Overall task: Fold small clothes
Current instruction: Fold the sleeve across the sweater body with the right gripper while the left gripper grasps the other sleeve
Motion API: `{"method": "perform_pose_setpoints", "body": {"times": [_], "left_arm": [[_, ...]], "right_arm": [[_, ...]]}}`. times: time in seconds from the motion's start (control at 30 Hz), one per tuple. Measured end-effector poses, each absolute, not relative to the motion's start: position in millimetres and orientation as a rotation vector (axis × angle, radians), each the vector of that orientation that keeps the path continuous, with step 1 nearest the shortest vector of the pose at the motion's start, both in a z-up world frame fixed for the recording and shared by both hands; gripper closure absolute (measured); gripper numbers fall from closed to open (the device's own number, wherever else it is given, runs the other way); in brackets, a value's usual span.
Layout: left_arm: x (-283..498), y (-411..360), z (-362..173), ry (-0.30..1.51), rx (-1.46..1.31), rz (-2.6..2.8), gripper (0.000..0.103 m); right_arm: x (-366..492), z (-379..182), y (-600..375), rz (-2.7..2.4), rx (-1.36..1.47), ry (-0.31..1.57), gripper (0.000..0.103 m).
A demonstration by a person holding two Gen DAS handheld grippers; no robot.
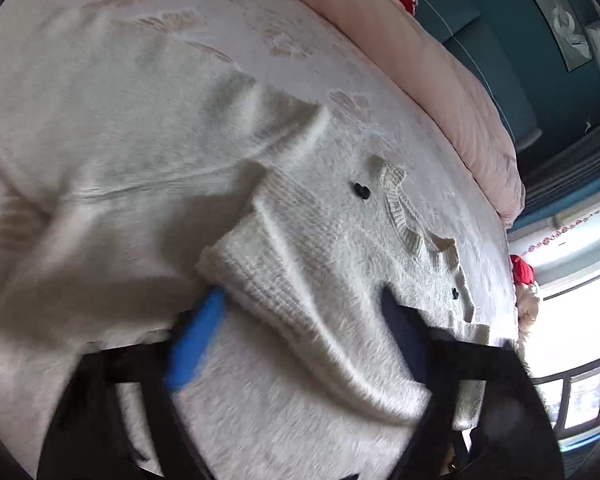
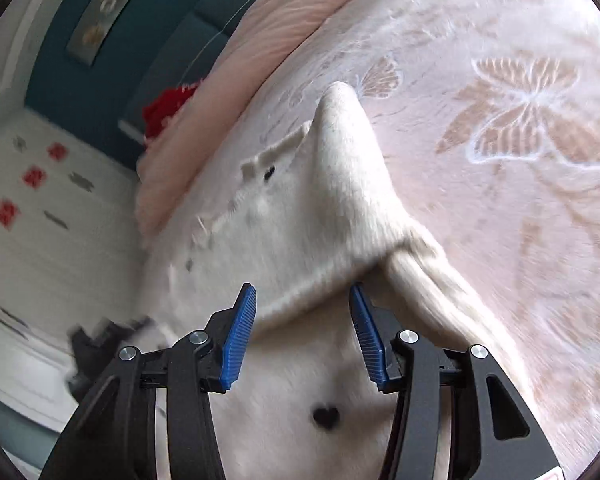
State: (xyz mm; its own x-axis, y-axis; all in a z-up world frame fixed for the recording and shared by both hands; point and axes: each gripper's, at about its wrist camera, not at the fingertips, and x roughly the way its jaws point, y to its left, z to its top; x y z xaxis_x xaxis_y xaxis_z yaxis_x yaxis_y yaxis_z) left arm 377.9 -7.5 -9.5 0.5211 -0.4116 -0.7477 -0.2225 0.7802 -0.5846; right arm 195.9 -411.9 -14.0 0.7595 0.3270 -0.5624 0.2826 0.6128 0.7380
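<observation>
A white fuzzy knit sweater with black heart buttons lies spread on the bed. In the left wrist view its folded sleeve lies across the gap of my left gripper. The blue pads stand apart on either side of it and the picture is blurred. In the right wrist view my right gripper hovers open over the sweater. A raised fold edge lies just beyond its tips, and a heart button shows below them.
The bed cover is pale pink with butterfly patterns. A rolled pink duvet runs along the far edge before a teal headboard, with a red item beside it. A bright window with a rail is at the right.
</observation>
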Motion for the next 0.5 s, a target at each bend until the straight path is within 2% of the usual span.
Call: {"method": "perform_pose_setpoints", "body": {"times": [0.07, 0.1, 0.13, 0.3, 0.37, 0.43, 0.5], "left_arm": [[386, -7, -9, 1.048, -0.710, -0.133, 0.090], [391, -8, -3, 1.036, -0.699, -0.134, 0.091], [396, -7, 3, 1.010, -0.686, -0.135, 0.093], [393, -5, 82, 0.727, -0.598, -0.267, 0.094], [391, -1, 92, 0.683, -0.595, -0.300, 0.094], [390, 1, 74, 0.714, -0.563, -0.295, 0.094], [395, -2, 25, 0.860, -0.525, -0.248, 0.094]], "right_arm": [[211, -22, -421, 0.020, 1.003, 0.708, 0.054], [219, -23, -422, 0.016, 1.027, 0.692, 0.067], [225, -21, -424, 0.012, 1.044, 0.675, 0.095], [224, 36, -433, 0.048, 0.920, 0.468, 0.095], [219, 43, -433, 0.052, 0.853, 0.423, 0.096], [222, 19, -430, -0.003, 0.787, 0.555, 0.097], [233, -32, -431, -0.106, 0.765, 0.784, 0.098]]}}
